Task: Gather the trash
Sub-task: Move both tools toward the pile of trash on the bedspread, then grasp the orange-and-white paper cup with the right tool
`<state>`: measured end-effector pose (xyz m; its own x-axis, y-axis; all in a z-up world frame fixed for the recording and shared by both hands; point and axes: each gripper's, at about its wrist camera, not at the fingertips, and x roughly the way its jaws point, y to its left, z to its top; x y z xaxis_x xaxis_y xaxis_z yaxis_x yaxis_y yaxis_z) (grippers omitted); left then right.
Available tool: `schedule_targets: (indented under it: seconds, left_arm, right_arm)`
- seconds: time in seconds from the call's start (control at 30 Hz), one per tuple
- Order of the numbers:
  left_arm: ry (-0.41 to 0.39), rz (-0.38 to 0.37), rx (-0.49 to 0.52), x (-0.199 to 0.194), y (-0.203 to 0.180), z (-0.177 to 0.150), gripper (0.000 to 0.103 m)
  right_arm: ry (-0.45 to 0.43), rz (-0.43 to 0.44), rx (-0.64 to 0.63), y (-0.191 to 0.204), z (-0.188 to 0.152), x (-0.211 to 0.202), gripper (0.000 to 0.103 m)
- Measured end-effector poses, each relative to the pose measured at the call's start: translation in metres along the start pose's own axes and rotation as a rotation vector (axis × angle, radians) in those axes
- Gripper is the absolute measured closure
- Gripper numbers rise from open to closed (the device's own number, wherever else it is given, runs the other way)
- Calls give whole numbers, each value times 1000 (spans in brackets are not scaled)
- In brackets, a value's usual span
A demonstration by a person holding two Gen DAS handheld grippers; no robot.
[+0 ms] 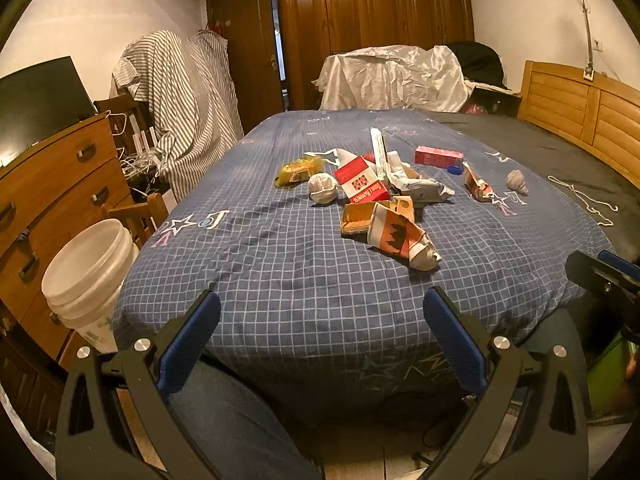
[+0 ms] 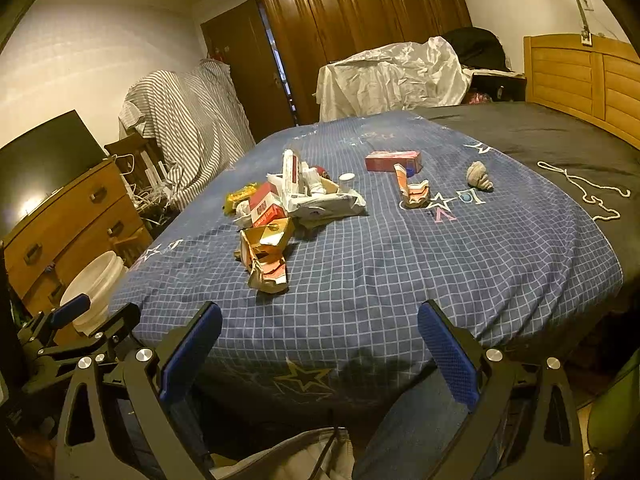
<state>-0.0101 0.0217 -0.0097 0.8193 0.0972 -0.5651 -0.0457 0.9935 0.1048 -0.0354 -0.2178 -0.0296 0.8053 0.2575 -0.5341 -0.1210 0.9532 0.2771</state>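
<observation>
2 claws [image 1: 322, 332] [image 2: 320, 340] agape at bed edge [image 2: 360, 344]; trash pile [image 1: 376, 200] mid-bed.

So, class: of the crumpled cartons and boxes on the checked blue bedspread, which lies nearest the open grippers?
The crushed orange-and-white carton at the pile's front edge; the red-and-white box and long red box lie further back.

- The left wrist view looked from low at the foot of the bed [image 1: 304, 280], facing along the blue checked cover toward the wooden wardrobe [image 1: 372, 20].
- The right wrist view looked from just to its right, facing the same way, a little nearer.
- Both views shared the trash pile [image 1: 376, 200] mid-bed, the white bucket [image 1: 86, 276] at left and the headboard [image 2: 580, 80] at right.
</observation>
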Motion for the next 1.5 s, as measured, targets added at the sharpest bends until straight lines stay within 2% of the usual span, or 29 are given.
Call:
schedule_targets:
  seconds: [0.37,0.73,1.17,1.5]
  left_arm:
    - [-21,61,54,16,-1,10,5]
    - [48,80,33,48,7,18,5]
    - [147,77,-1,88,20,22,5]
    - [203,65,-46,112,36,14,5]
  right_arm:
    - [-23,-55,-30,-4,16,13,5]
    - [-7,-86,-64,-4,46,49,5]
    - [58,-28,-150,39,68,103,5]
    - [126,21,-176,60,61,134,5]
